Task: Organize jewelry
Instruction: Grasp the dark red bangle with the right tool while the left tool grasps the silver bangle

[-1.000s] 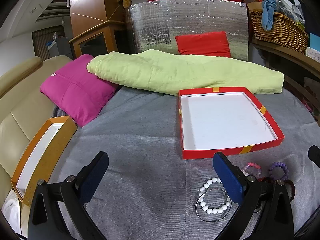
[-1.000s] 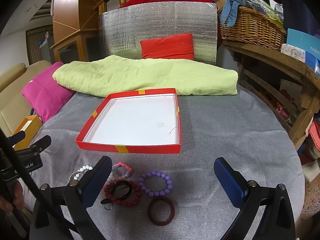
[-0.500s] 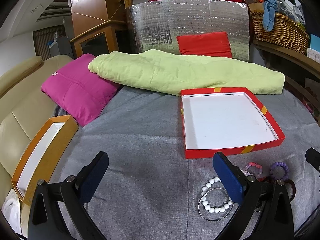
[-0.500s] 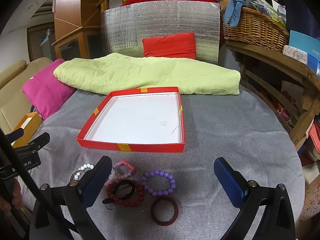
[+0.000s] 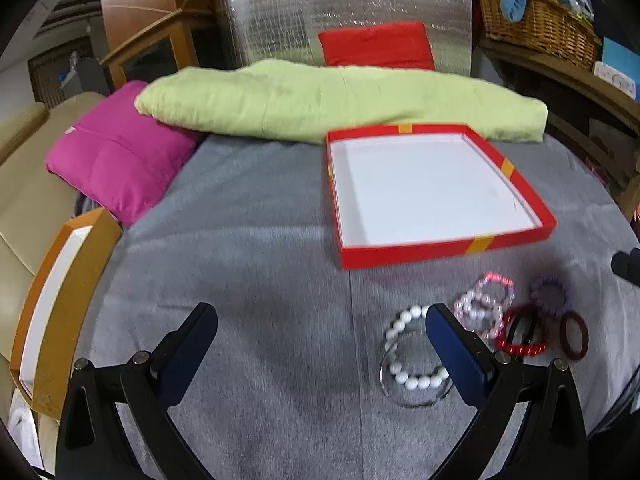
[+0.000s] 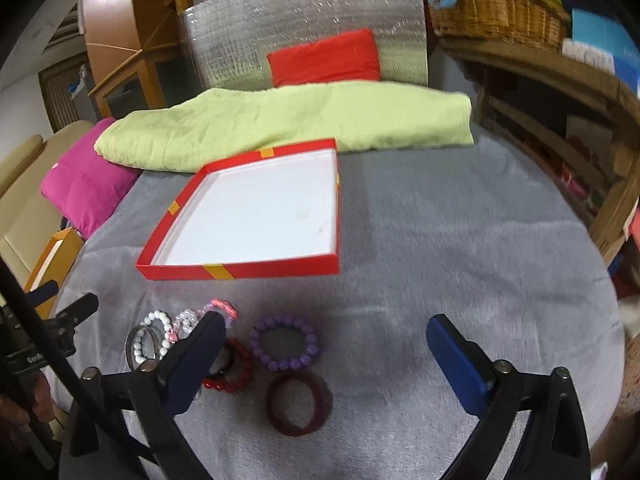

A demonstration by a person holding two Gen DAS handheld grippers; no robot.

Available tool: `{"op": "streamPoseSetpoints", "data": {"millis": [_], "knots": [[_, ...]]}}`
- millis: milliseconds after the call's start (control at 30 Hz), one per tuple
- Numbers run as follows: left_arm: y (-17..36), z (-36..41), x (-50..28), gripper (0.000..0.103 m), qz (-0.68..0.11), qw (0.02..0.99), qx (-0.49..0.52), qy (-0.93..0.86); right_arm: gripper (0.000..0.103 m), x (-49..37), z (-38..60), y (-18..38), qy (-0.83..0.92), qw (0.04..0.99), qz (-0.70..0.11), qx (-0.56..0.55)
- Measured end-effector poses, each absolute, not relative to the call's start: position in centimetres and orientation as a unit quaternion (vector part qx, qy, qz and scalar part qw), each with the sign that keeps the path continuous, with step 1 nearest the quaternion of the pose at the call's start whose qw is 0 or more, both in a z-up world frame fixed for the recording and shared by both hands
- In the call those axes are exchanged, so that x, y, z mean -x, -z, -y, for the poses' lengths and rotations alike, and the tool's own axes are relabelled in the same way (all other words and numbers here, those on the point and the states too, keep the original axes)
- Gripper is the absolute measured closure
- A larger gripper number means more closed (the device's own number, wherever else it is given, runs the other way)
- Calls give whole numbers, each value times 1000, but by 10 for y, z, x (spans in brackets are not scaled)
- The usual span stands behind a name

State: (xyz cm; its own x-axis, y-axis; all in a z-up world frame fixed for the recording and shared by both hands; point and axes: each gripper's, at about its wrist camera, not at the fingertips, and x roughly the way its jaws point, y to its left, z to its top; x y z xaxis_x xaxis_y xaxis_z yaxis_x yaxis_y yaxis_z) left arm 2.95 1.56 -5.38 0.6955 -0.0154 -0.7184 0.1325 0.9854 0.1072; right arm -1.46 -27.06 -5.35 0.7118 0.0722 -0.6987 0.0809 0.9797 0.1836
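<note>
Right now nothing is held. The right gripper (image 6: 320,344) hangs over the bracelet cluster with its jaws spread wide and nothing clamped; they have just been narrowing a little, and between them lie only bracelets on the cloth, untouched by the pads.

Nearest, just inside the left jaw and slightly towards me, sits the dark maroon solid bangle (image 6: 299,403). It looks rigid and smooth, so I'd expect it to slip unless pinched across the band rather than around the ring. A little beyond it lies the purple round-bead bracelet (image 6: 285,343), probably strung on elastic: light, floppy, likely to sag and roll, best taken by nipping one side of the loop. Partly under the left jaw is the red beaded bracelet (image 6: 234,374), with a dark piece in it that I cannot identify.

The left gripper (image 5: 320,346) is likewise released and empty. Beside its right jaw lies the white pearl-like bead bracelet (image 5: 404,354) overlapping a thin clear ring (image 5: 412,398), with the pink and clear bead bracelet (image 5: 486,304) just past that jaw. Those two could snag each other.

Further out, beyond both sets of jaws, the shallow red cardboard tray with a white floor (image 6: 240,270) rests empty on the grey cloth (image 6: 460,248), which I take for the destination.
</note>
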Motion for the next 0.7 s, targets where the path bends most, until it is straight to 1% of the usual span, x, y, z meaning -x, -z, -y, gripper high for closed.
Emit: {"op": "streamPoseSetpoints", "data": {"millis": [67, 100, 133, 200, 233, 267, 300, 400, 467, 567, 700], "knots": [[60, -18, -30, 0, -402, 911, -73, 52, 18, 14, 279, 60, -9, 912, -394, -117], [63, -19, -30, 0, -410, 907, -73, 59, 24, 13, 285, 65, -18, 905, -406, -129], [66, -20, -30, 0, -417, 903, -75, 65, 26, 12, 288, 69, -24, 900, -413, -135], [72, -22, -28, 1, -427, 897, -88, 71, 38, 12, 293, 77, -37, 890, -430, -145], [75, -23, -26, 2, -431, 894, -94, 75, 41, 11, 295, 81, -44, 886, -438, -149], [77, -24, -25, 6, -435, 892, -96, 80, 46, 11, 297, 85, -50, 881, -445, -152], [80, -25, -25, 12, -441, 888, -94, 89, 50, 11, 297, 88, -55, 878, -450, -154], [85, -25, -24, 22, -454, 881, -85, 107, 52, 11, 297, 93, -65, 871, -460, -157], [85, -22, -25, 22, -459, 876, -79, 121, 55, 11, 295, 95, -78, 867, -465, -162], [83, -15, -25, 22, -458, 875, -72, 143, 56, 11, 290, 96, -80, 865, -472, -149], [83, 0, -25, 22, -454, 873, -82, 157, 62, 11, 282, 100, -88, 861, -484, -133]]}}
